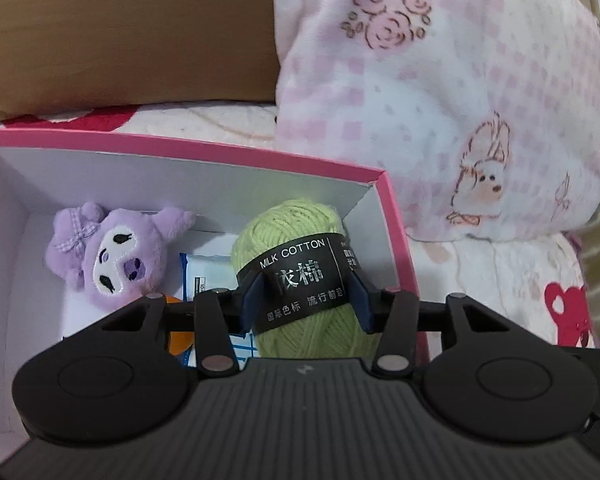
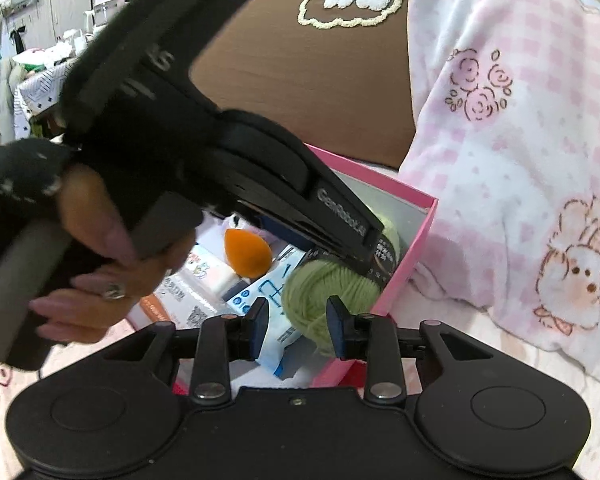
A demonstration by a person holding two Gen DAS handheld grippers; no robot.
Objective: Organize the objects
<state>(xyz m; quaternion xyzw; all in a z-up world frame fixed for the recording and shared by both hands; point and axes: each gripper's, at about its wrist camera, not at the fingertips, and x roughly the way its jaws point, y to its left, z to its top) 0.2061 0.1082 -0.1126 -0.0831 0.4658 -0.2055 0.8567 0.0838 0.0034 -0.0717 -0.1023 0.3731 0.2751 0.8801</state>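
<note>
Left wrist: left claw (image 1: pixel 304 300) clamped on green yarn (image 1: pixel 295 248) over pink box (image 1: pixel 396 232); purple plush (image 1: pixel 107 256) left of it, inside. Right wrist: right claw (image 2: pixel 297 328) empty, parted narrowly at box's near edge; yarn just ahead, orange sponge (image 2: pixel 247 252) ahead-left.

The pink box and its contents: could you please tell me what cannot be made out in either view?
- Left wrist view: the left tool covers the orange item and most of the packets in the pink box.
- Left wrist view: the frame cuts off the box's left side.
- Right wrist view: the left tool and hand hide the purple plush and much of the green yarn.
- Packet print is too small to read.
</note>
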